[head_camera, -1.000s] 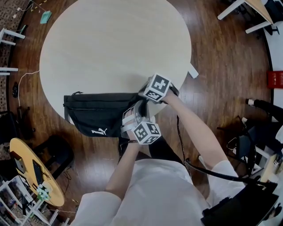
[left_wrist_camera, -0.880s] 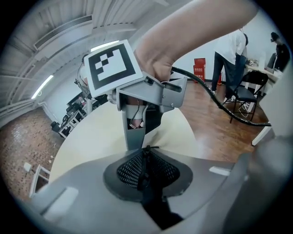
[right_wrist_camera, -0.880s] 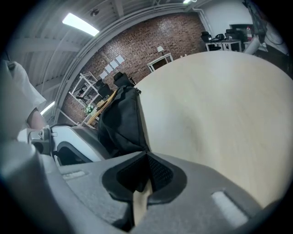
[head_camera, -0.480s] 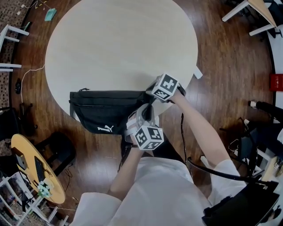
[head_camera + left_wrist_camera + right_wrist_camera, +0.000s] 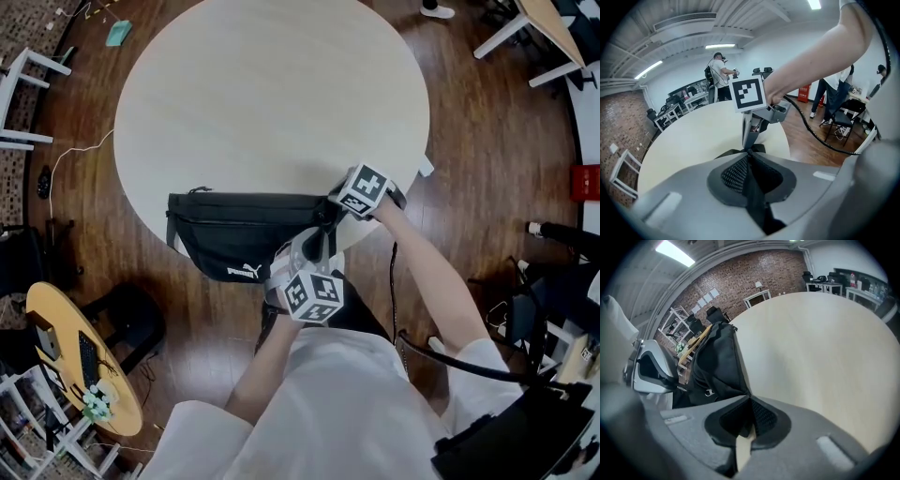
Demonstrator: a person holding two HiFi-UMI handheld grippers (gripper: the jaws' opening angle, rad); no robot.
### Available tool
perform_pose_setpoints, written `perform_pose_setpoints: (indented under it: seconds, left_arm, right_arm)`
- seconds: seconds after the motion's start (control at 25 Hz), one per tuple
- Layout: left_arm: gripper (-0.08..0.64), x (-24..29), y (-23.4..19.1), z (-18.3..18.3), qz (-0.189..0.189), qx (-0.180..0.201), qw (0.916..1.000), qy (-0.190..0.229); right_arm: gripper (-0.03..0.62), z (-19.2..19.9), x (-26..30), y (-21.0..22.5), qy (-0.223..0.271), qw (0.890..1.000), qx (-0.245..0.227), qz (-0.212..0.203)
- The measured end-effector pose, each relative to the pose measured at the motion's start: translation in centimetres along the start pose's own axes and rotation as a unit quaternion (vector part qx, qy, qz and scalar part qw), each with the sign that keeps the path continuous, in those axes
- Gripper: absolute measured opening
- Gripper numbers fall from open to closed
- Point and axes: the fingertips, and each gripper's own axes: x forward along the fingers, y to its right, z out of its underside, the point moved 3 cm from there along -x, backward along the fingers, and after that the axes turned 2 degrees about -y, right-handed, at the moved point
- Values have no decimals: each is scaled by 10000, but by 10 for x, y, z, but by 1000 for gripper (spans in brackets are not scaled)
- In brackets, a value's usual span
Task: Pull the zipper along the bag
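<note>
The left gripper (image 5: 749,153) is nearest. Its pads are clenched on a black strip of the bag (image 5: 239,234), at the bag's near right part. Whether that strip is strap, fabric or pull cannot be told. Just beyond these fingers the right gripper (image 5: 749,399) is set, its tips pinched on the corner of the bag's right end. Lower down a slit is left between its pads, and the table (image 5: 825,343) shows through it.

From the right fingers the bag's long axis is laid straight ahead, toward the person's left, along the table's near edge. The zipper itself is too small to be made out, so the gripper holding the pull cannot be named. Travel is judged to go along that axis, leftward from both sets of fingers, with one gripper used as anchor.

The right gripper is judged nearer the bag's end and the left is set lower on the body. Both forearms are held out ahead, the right reaching further. The grippers are near each other but apart.
</note>
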Motion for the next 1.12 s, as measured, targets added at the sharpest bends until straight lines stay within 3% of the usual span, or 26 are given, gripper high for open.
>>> perform_pose_setpoints:
  seconds: [0.16,0.48,1.12]
  left_arm:
    - [40,-10,-8,6,194,-106,9997,101]
    - [40,-33,-17,11,535,-276,9979,256]
    - [40,-68,-65,42,681,-608,9943,546]
  right_arm:
    - [-9,0,1,1,83,9995,293,24]
    - [-8,1,2,-2,-43,9975,347,616]
    - [-8,1,3,-2,-493,9903,522,1193]
